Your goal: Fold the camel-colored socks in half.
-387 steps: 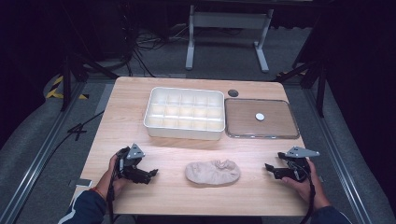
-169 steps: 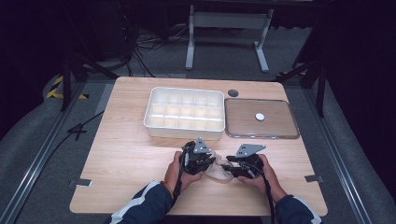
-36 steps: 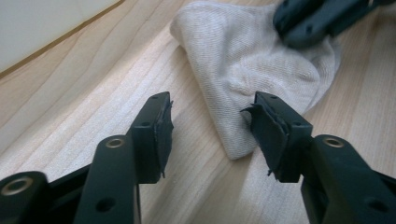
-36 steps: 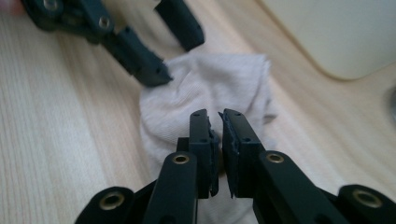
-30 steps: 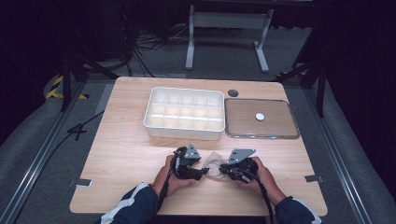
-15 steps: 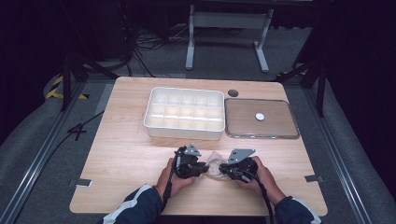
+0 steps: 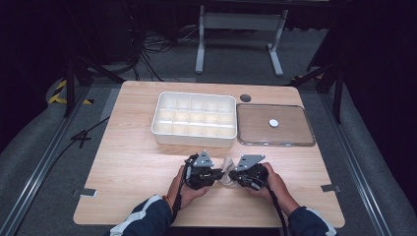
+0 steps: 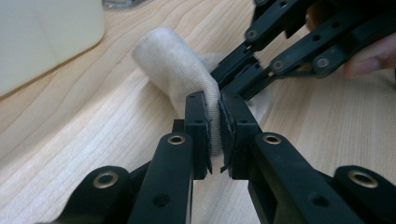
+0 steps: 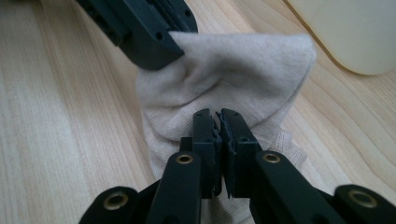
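The left hand-held gripper (image 8: 215, 126) has just been closing, and its two black jaws now pinch a fold of the small beige knitted sock (image 8: 180, 70) between their pads. The right hand-held gripper (image 9: 218, 135) is likewise clamped on the same sock (image 9: 233, 79), its jaws drawn together with a thin layer of fabric between them. In the high view the left hand-held gripper (image 7: 216, 173) and the right hand-held gripper (image 7: 233, 176) face each other tip to tip, with the sock (image 7: 227, 169) bunched between them, just above or on the light wooden table (image 7: 128, 162), near its front edge and roughly at its middle. Each gripper is held by a hand in a dark blue sleeve that comes in from the near side.

In the left gripper view the other gripper's jaws reach into the cloth from the far right, and the sock rises in a rounded fold to the left of them. In the right gripper view the sock is drawn up into a creased ridge.

Farther off, the white plastic tray with rows of square compartments (image 7: 194, 140) stands toward the far side of the table, near the sock but apart from it. Just to its right lies a flat clear lid with a small white round knob (image 7: 274, 125). A small dark round disc (image 7: 245, 98) sits near the far edge, behind the gap between tray and lid.
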Action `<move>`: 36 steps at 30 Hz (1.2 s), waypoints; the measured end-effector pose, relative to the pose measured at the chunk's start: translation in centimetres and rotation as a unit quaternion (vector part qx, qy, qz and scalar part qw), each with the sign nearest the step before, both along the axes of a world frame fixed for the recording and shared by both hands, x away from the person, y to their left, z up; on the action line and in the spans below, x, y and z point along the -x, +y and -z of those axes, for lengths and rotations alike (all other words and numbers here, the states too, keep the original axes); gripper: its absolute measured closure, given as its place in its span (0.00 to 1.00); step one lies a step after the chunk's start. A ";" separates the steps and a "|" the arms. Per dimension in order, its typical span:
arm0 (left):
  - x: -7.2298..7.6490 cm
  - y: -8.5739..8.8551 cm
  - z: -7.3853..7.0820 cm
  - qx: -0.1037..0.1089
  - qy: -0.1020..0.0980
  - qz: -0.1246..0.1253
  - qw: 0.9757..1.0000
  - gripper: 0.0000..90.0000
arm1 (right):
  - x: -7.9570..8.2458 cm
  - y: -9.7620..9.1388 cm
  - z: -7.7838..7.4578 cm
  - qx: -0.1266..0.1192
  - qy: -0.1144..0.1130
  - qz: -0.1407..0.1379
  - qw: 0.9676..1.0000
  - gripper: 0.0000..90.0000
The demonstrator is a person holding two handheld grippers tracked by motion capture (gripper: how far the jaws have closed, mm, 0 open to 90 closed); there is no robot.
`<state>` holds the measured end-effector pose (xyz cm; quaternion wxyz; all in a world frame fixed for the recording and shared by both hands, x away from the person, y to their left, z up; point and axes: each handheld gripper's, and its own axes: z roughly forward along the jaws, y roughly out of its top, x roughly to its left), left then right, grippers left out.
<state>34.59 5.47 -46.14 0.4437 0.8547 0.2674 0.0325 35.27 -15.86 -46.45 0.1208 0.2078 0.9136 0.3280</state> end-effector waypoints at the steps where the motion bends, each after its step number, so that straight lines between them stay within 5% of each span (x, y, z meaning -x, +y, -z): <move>1: 0.1 -0.1 -0.1 0.003 -0.004 0.001 1.000 0.91 | 0.0 0.1 0.0 -0.001 -0.001 -0.003 1.000 0.94; 9: 0.1 -0.2 -0.1 0.002 -0.006 0.004 1.000 0.91 | -0.1 0.7 0.3 -0.013 -0.014 -0.011 1.000 0.93; 12: 0.2 -0.1 -0.2 -0.010 -0.011 -0.001 1.000 0.92 | -0.1 0.3 0.1 -0.024 -0.010 -0.003 1.000 0.73; 19: 0.2 -0.1 -0.2 -0.014 -0.013 -0.006 1.000 0.92 | -0.2 -2.2 -1.3 -0.047 -0.011 0.022 0.999 0.64; 24: 0.2 -0.2 -0.3 -0.014 -0.011 -0.003 1.000 0.92 | -0.7 -3.3 -0.9 -0.038 0.000 0.050 0.998 0.64; 28: 0.4 -0.6 -0.4 -0.016 -0.015 0.002 1.000 0.92 | -1.0 -2.8 0.1 -0.017 0.021 0.047 0.999 0.78; 36: 0.6 -1.8 -0.7 -0.021 -0.027 0.016 0.999 0.92 | -1.0 -2.5 0.4 -0.026 0.021 0.043 0.999 0.84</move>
